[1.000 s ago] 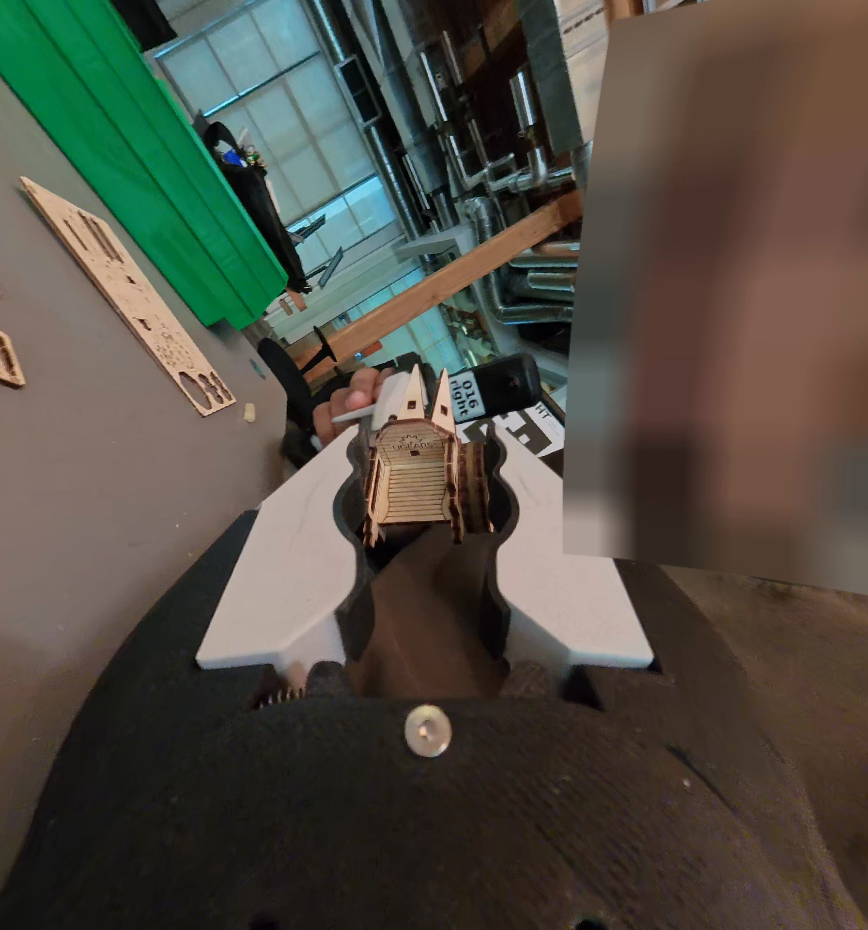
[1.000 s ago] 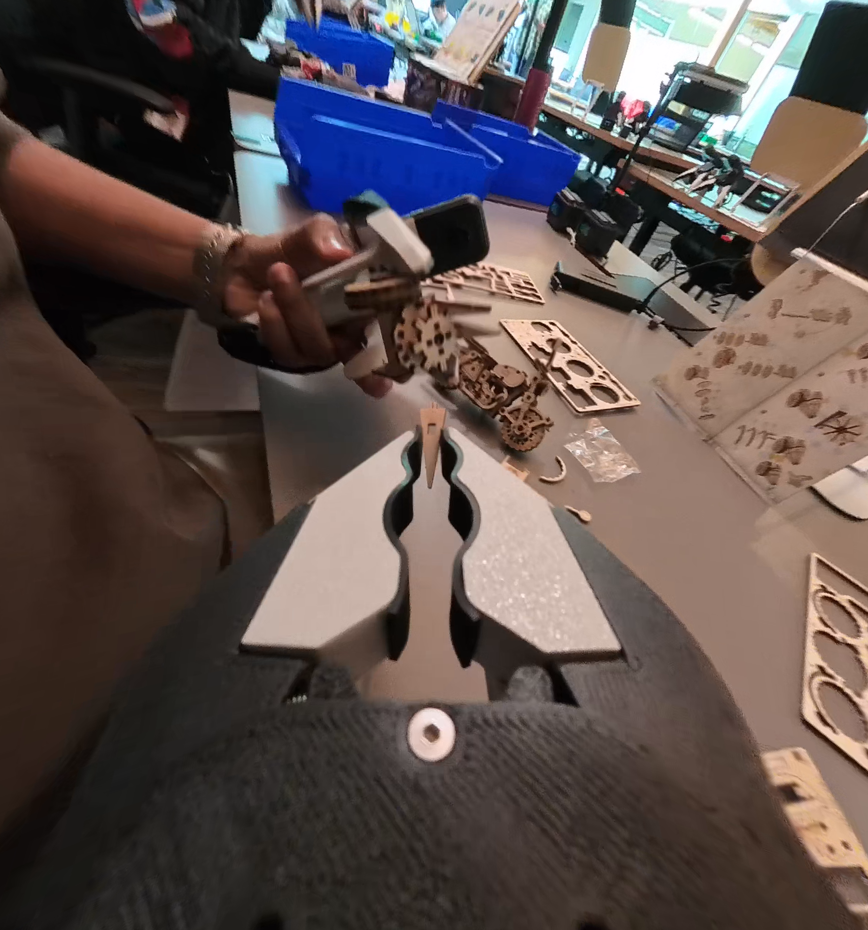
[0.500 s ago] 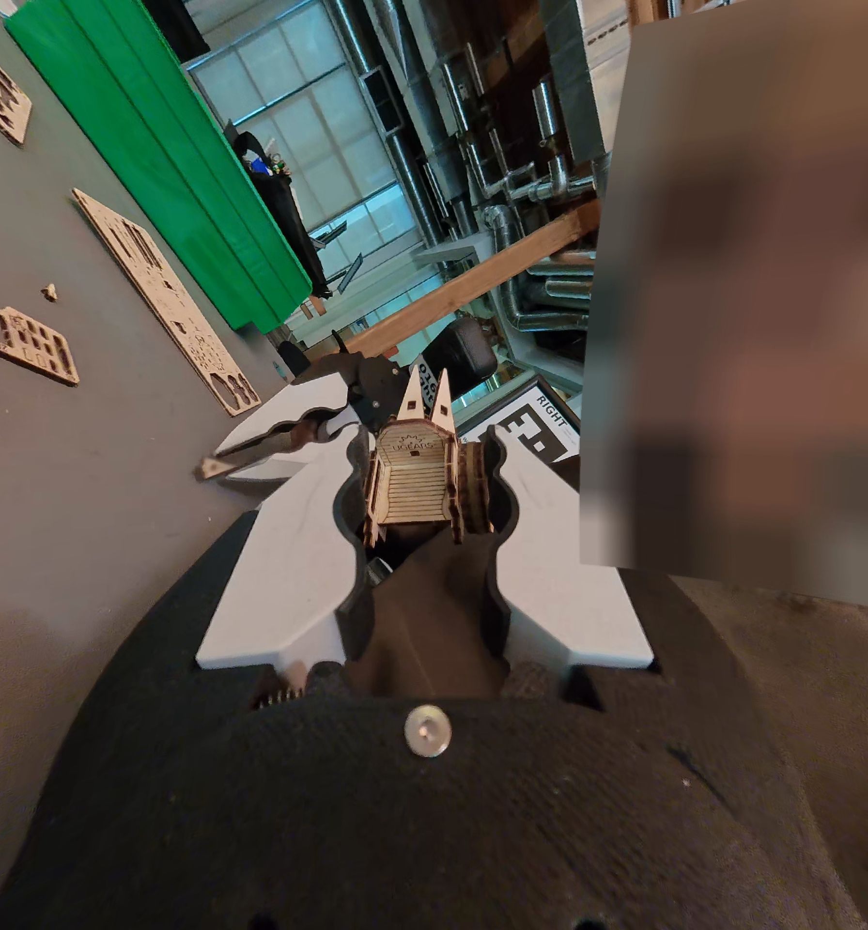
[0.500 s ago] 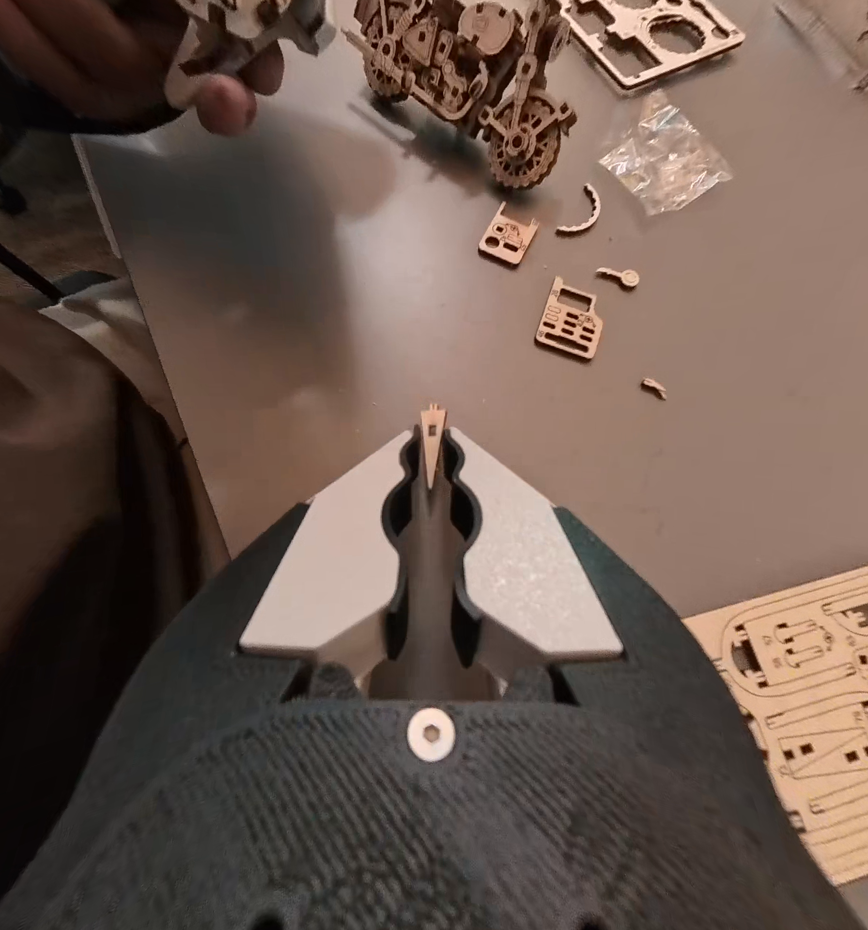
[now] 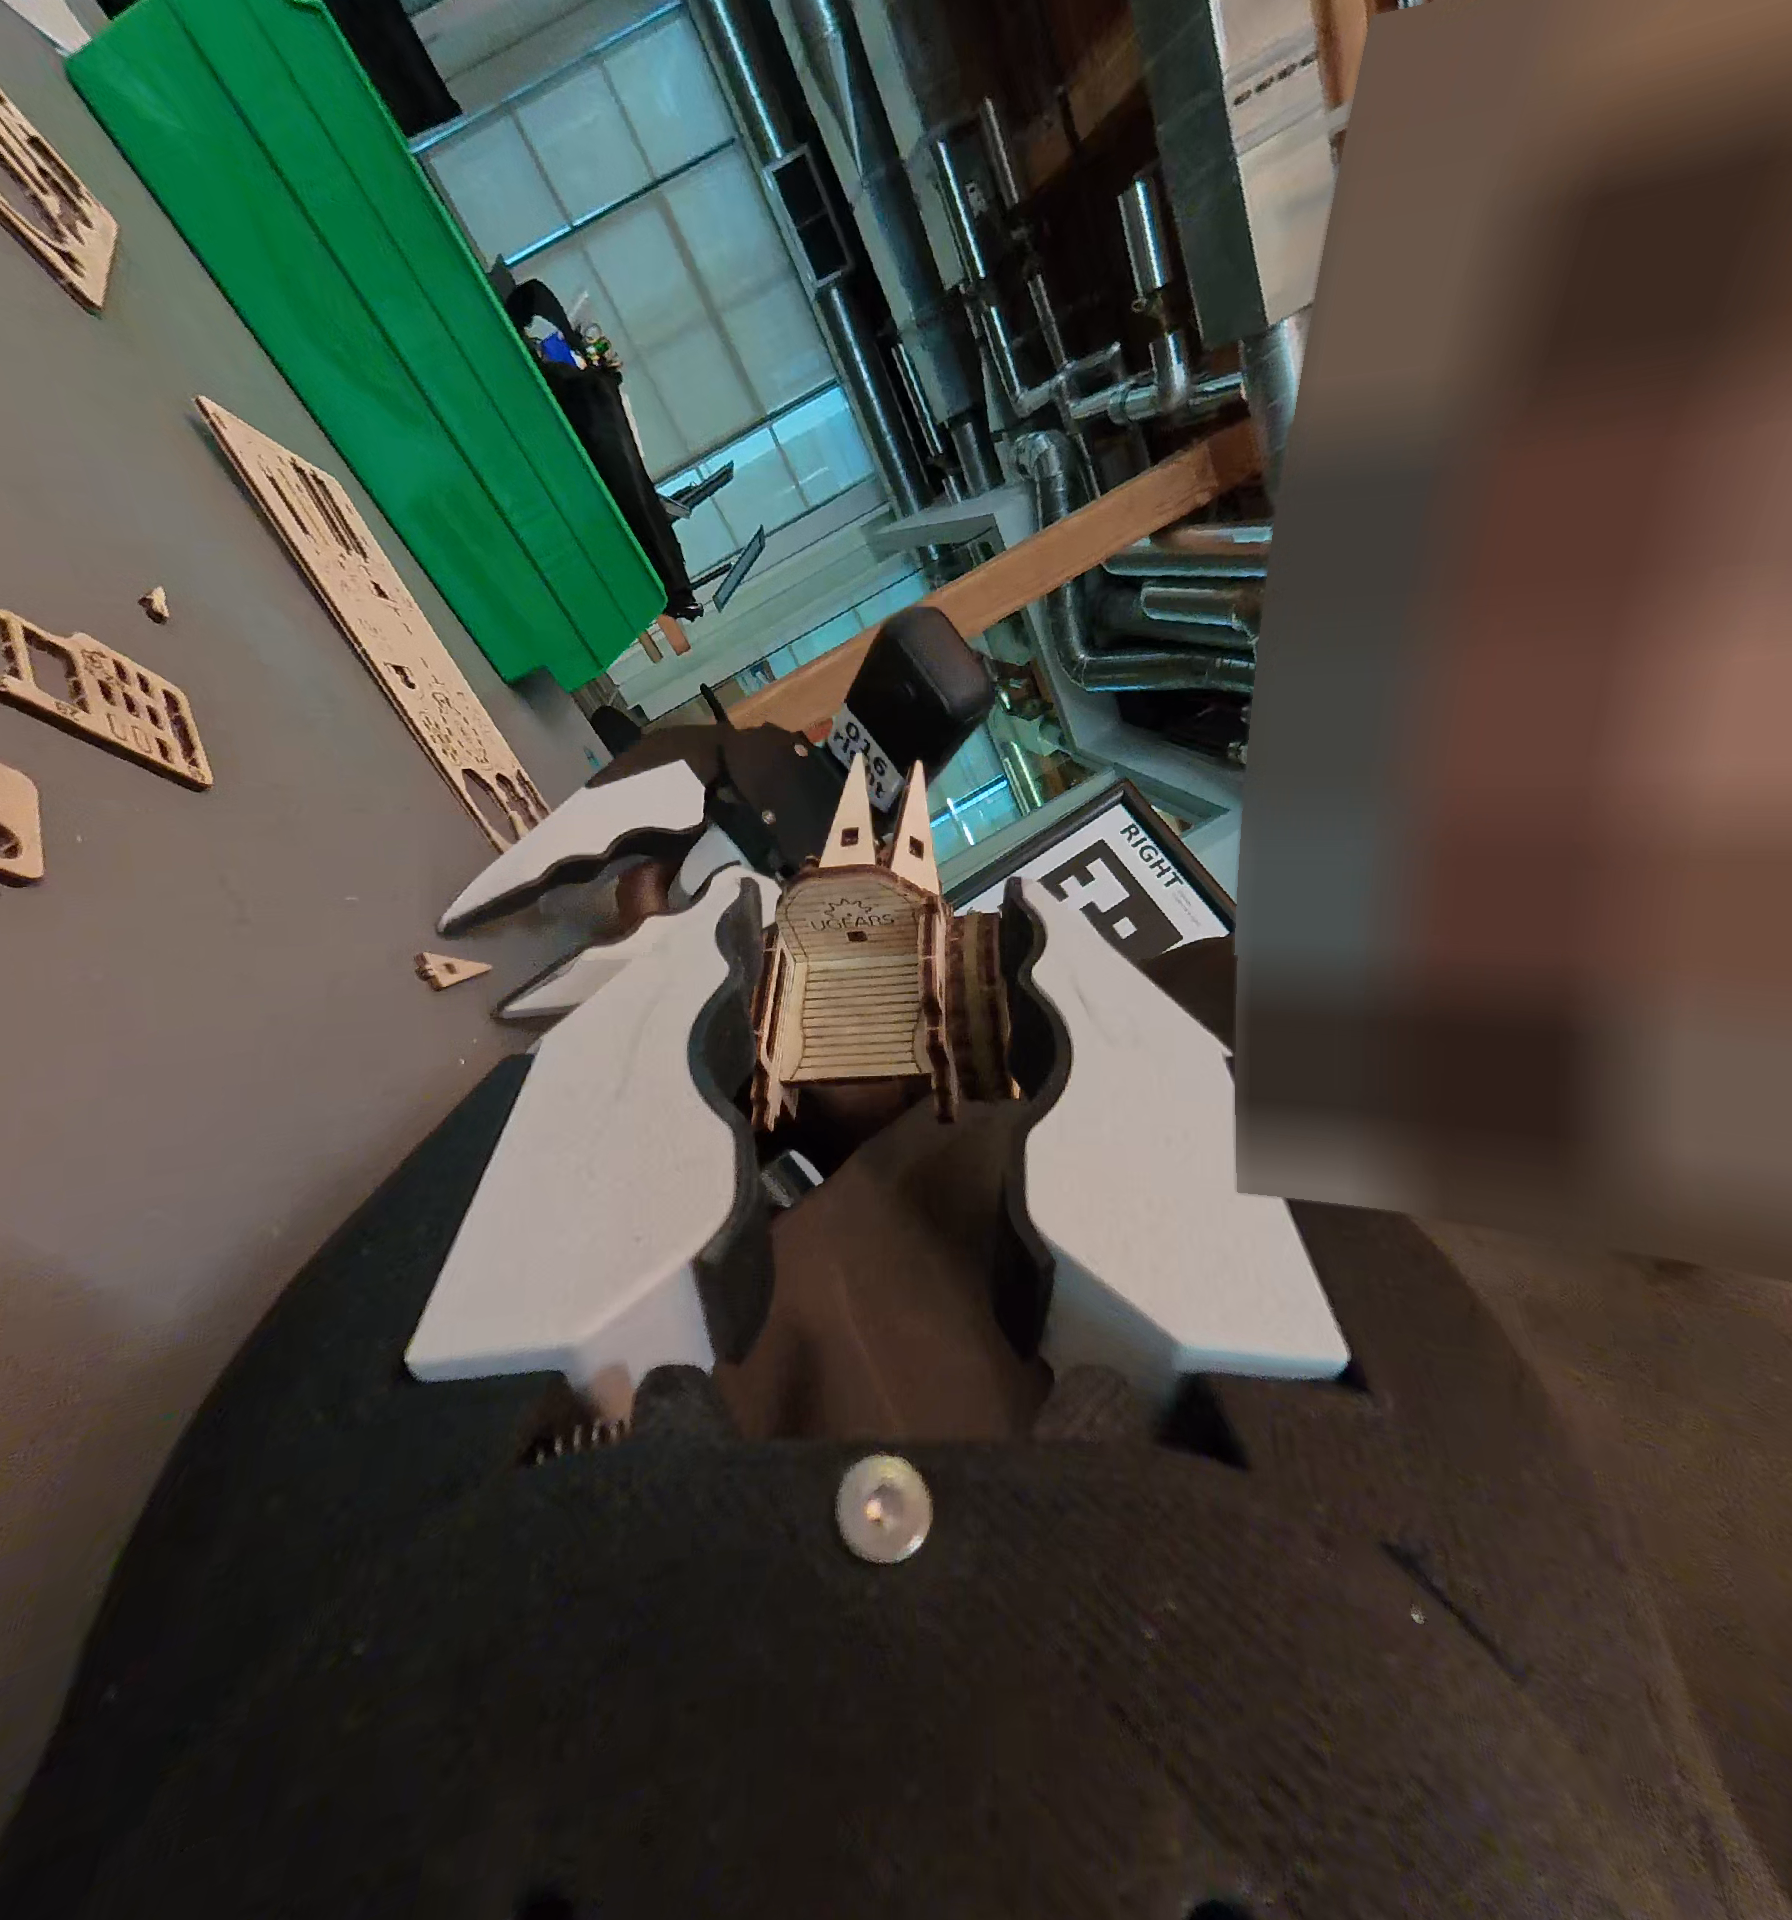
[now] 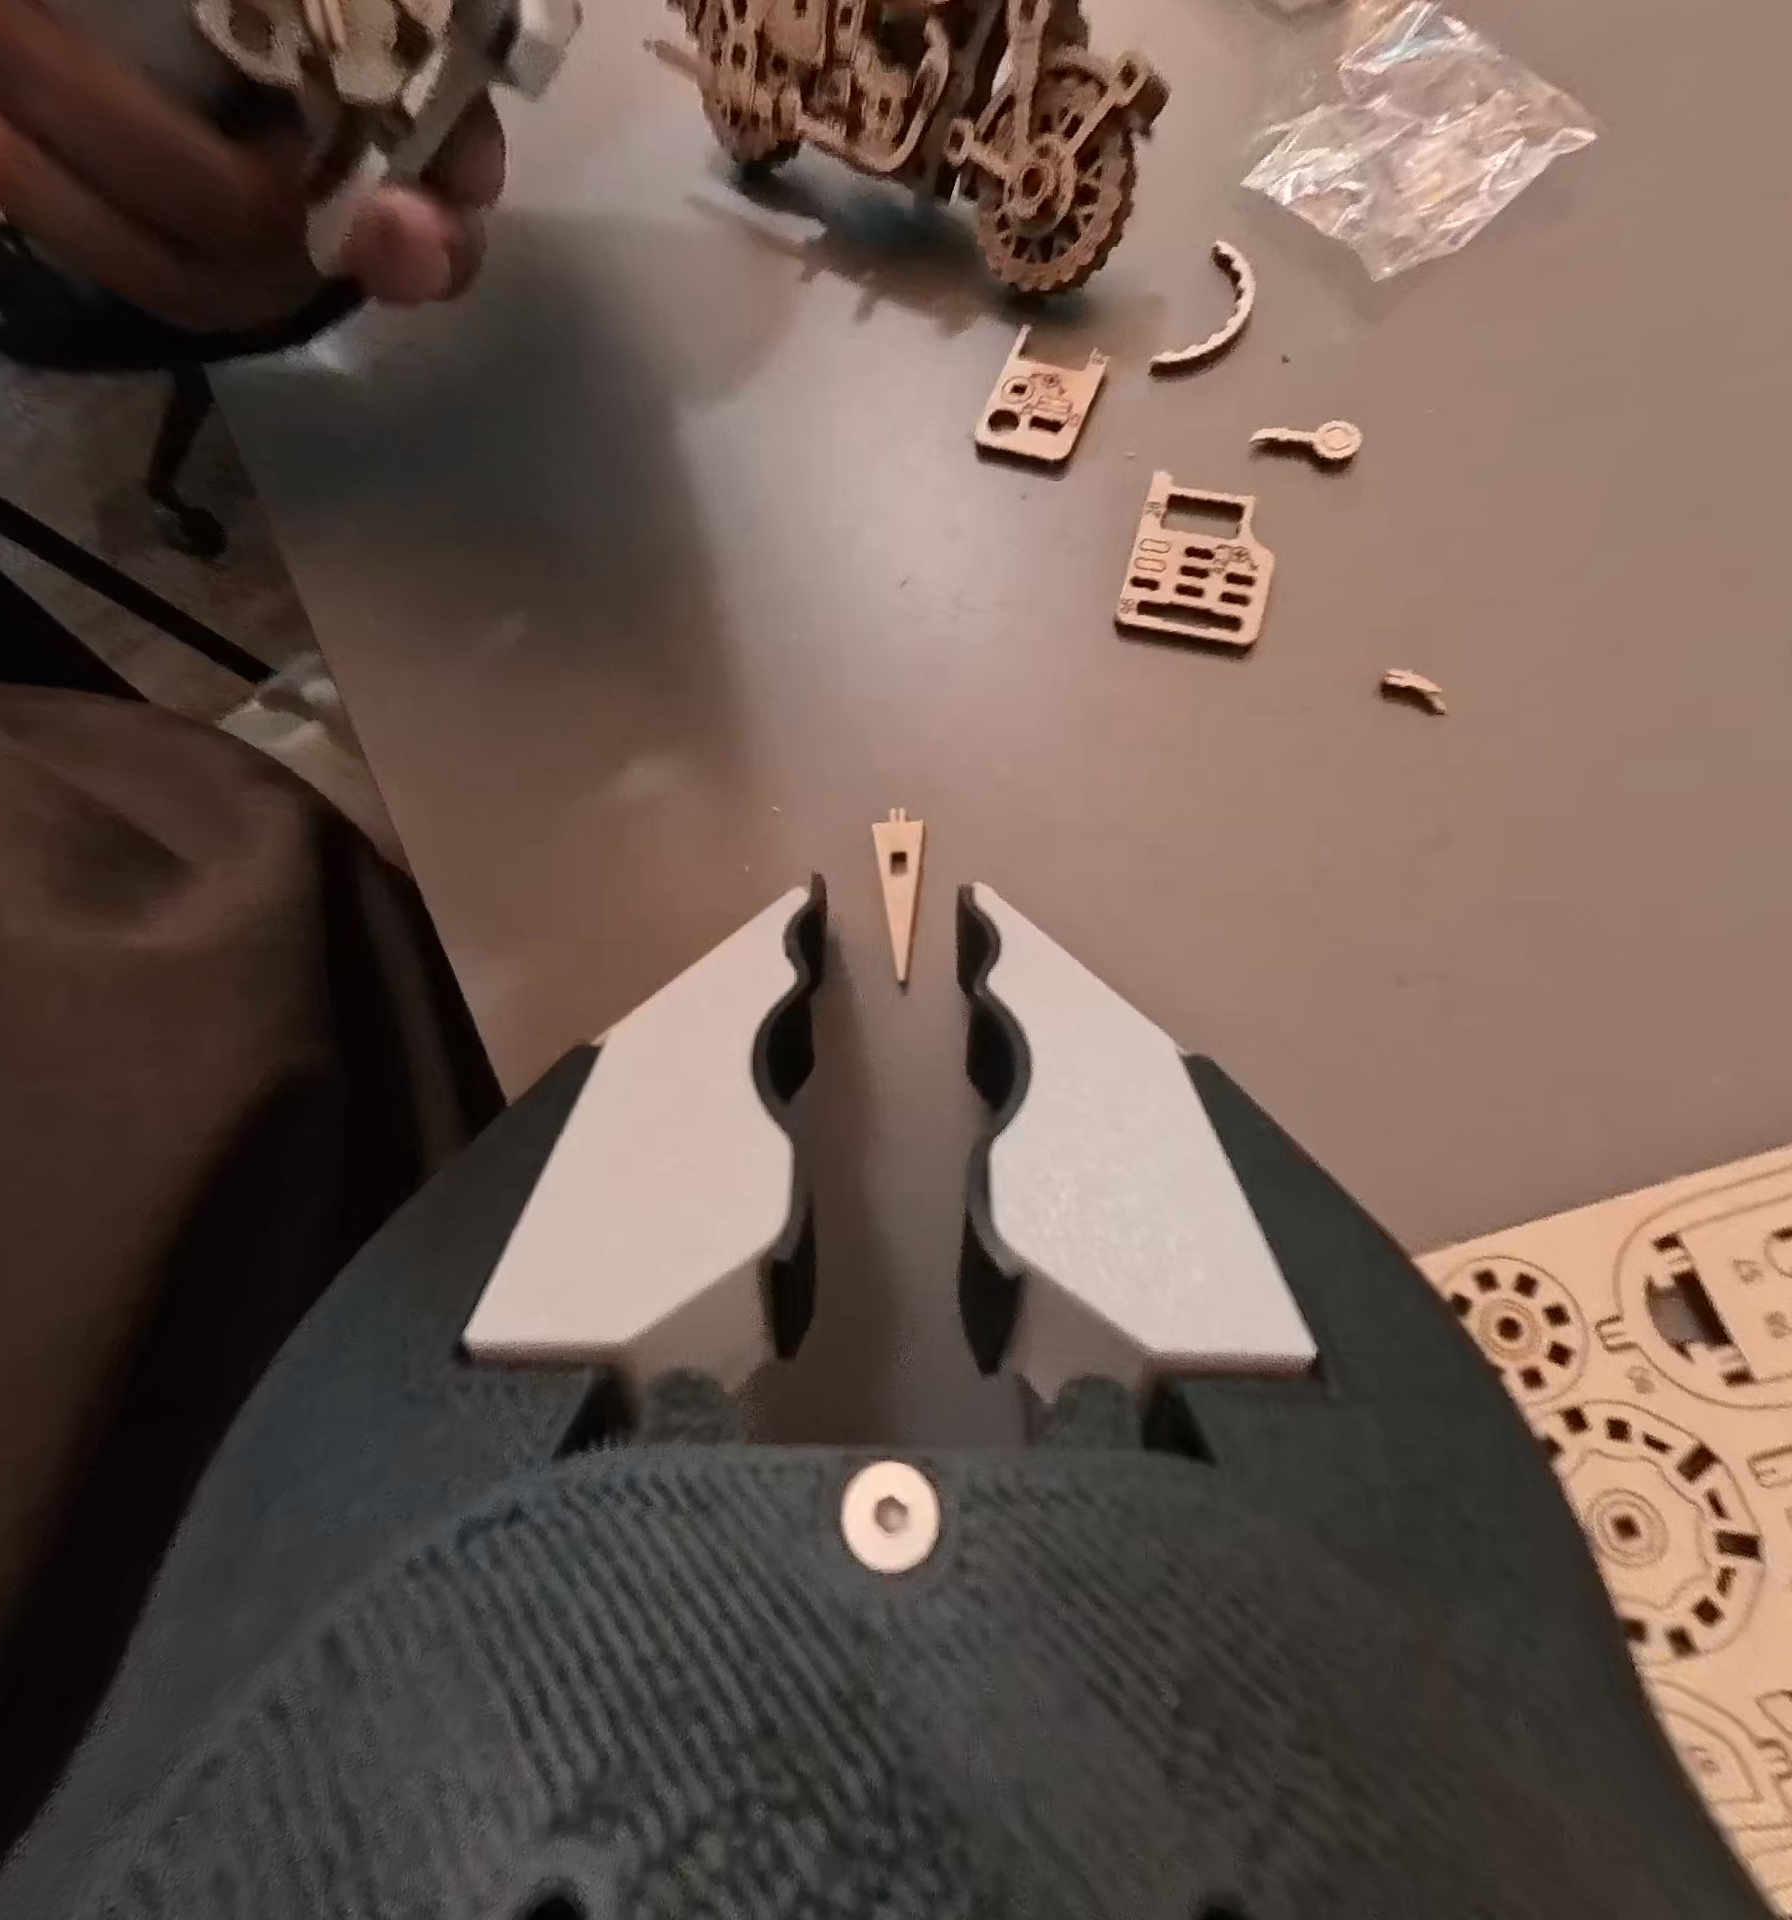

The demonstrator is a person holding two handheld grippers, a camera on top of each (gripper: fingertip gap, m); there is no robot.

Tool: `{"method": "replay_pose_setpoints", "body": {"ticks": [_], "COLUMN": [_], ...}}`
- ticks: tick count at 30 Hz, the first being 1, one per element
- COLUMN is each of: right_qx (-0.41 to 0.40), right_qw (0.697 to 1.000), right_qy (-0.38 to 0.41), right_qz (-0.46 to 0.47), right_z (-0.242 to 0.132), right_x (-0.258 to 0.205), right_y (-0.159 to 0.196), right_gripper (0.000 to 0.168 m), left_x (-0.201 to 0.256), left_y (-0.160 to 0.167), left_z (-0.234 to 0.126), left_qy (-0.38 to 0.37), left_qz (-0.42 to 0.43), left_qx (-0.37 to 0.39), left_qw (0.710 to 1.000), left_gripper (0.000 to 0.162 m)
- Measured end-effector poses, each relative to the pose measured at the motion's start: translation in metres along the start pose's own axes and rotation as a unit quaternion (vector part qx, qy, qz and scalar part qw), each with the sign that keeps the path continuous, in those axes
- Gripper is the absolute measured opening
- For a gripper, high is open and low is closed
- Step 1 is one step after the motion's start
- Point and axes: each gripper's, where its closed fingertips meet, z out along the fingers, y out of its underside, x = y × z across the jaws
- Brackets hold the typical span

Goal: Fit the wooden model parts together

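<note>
My left gripper (image 5: pixel 876 914) is shut on a small wooden sub-assembly (image 5: pixel 850 997), a slatted seat-like part with two pointed spikes, held up off the grey table (image 5: pixel 144 1039). It also shows in the right wrist view (image 6: pixel 424 73) at the top left, in a hand. My right gripper (image 6: pixel 890 920) is open just above the table. A thin pointed wooden piece (image 6: pixel 898 878) lies flat on the table between its fingertips, untouched. In the left wrist view the right gripper (image 5: pixel 518 956) shows open with that piece (image 5: pixel 452 968) beside it.
A partly built wooden motorcycle model (image 6: pixel 933 125) stands at the far side. Loose flat parts (image 6: pixel 1195 566) and a clear plastic bag (image 6: pixel 1411 135) lie to its right. Cut-out wooden sheets lie at the right (image 6: pixel 1650 1455) and on the left (image 5: pixel 352 603). The table edge runs on the left (image 6: pixel 352 748).
My right gripper came down to the table, opened and let go of the pointed wooden piece, which now lies flat. My left gripper still holds the sub-assembly.
</note>
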Motion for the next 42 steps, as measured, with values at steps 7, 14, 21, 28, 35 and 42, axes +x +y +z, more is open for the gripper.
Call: {"method": "replay_pose_setpoints", "body": {"ticks": [7, 14, 21, 28, 35, 42], "right_qx": [-0.001, 0.095, 0.117, 0.138, 0.129, 0.12], "right_qw": [0.999, 0.995, 0.992, 0.982, 0.921, 0.855], "right_qy": [0.023, -0.014, -0.023, -0.128, -0.354, -0.463], "right_qz": [-0.026, 0.04, 0.042, 0.022, 0.098, 0.198], "right_z": [0.006, -0.017, -0.023, -0.03, -0.044, -0.057], "right_x": [0.003, 0.007, 0.004, -0.034, -0.089, -0.1], "right_y": [-0.002, -0.027, -0.033, -0.043, -0.044, -0.047], "right_gripper": [0.005, 0.005, 0.005, 0.004, 0.005, 0.004], "left_x": [-0.037, -0.076, -0.08, -0.046, -0.011, -0.005], "left_y": [0.018, 0.037, 0.049, 0.031, 0.069, 0.089], "left_z": [0.001, -0.002, 0.003, 0.013, 0.03, 0.036], "left_qy": [-0.138, -0.328, -0.339, -0.298, -0.201, -0.176], "left_qz": [0.065, 0.227, 0.257, 0.364, 0.484, 0.534], "left_qx": [-0.061, -0.174, -0.211, -0.164, -0.218, -0.247], "left_qw": [0.986, 0.9, 0.88, 0.867, 0.823, 0.789], "left_gripper": [0.044, 0.04, 0.053, 0.057, 0.036, 0.014]}}
